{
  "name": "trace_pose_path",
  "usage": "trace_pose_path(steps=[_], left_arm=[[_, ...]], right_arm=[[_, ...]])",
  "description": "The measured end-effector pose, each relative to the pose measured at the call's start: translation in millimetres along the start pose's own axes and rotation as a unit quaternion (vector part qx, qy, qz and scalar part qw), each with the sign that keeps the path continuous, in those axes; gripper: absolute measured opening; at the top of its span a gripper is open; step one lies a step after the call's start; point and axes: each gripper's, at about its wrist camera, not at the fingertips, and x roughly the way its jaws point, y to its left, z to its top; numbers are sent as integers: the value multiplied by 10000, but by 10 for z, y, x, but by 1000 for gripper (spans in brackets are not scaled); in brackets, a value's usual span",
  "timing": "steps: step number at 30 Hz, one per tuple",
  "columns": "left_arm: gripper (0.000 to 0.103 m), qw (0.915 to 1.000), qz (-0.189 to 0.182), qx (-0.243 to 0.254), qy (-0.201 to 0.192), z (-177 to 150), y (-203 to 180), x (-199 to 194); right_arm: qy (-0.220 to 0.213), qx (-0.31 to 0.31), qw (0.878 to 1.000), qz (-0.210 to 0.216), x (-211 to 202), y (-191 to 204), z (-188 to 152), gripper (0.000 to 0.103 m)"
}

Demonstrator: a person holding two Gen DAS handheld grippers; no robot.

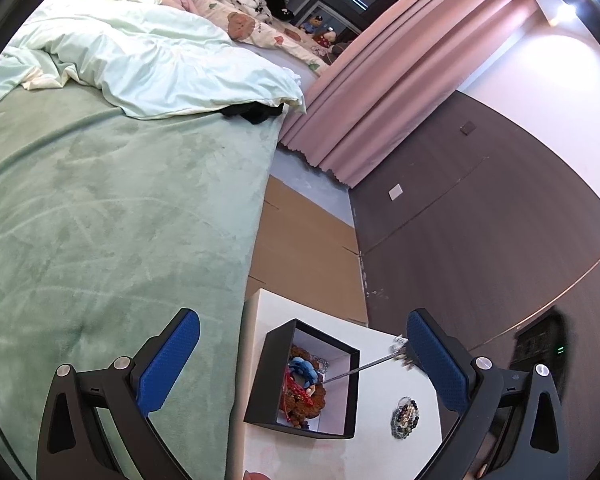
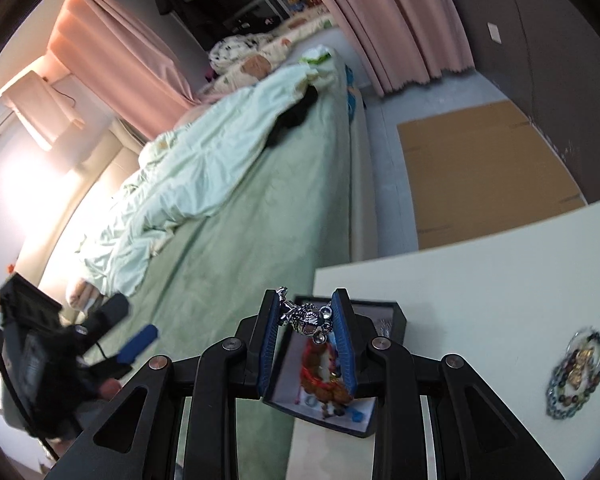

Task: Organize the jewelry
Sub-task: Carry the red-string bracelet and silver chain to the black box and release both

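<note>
My right gripper [image 2: 305,300] is shut on a silver charm bracelet [image 2: 309,317] and holds it just above a black box [image 2: 399,320] with a white lining. Brown, red and blue beaded pieces [image 2: 324,376] lie inside. In the left wrist view the same box [image 1: 260,380] stands on the white table [image 1: 380,364]. A thin silver chain [image 1: 360,368] stretches from the box's contents up to a silver cluster [image 1: 400,342] beside my right-hand finger. My left gripper [image 1: 303,318] hangs wide open above the box with nothing between its pads. A pile of dark beaded bracelets [image 1: 405,416] [image 2: 576,376] lies on the table.
A bed with a green blanket [image 1: 120,240] runs along the table's left side, with a pale duvet [image 1: 160,52] further back. Flat cardboard [image 1: 308,248] covers the floor beyond the table. Pink curtains [image 1: 400,80] and a dark wall panel [image 1: 480,220] stand behind.
</note>
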Motion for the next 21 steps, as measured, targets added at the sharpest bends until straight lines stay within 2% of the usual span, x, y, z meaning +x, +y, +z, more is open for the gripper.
trace_pose_path(steps=[1,3,8,11,16,21], left_arm=[[103,10000,2,6,8,-2,0,5],[103,10000,15,20,14,0,-5,12],[103,9999,66,65,47,-12,-24,46],[103,9999,39,117,91,-37,-67,78],[103,9988,54,458,168,-142,-299,152],[103,9958,67,845,338,-321,-590,269]], right_arm=[[122,-19,9999,40,52,-33,-26,30],[367,60,9993,95,143,-112,-70,48],[327,167,9990,261,27,-244,-109,59],[87,132,9997,171,-216,-303,-79,59],[-31,284,9996,-36,-537,-517,-50,59],[-257,528,9962,-638,-918,-890,-204,59]])
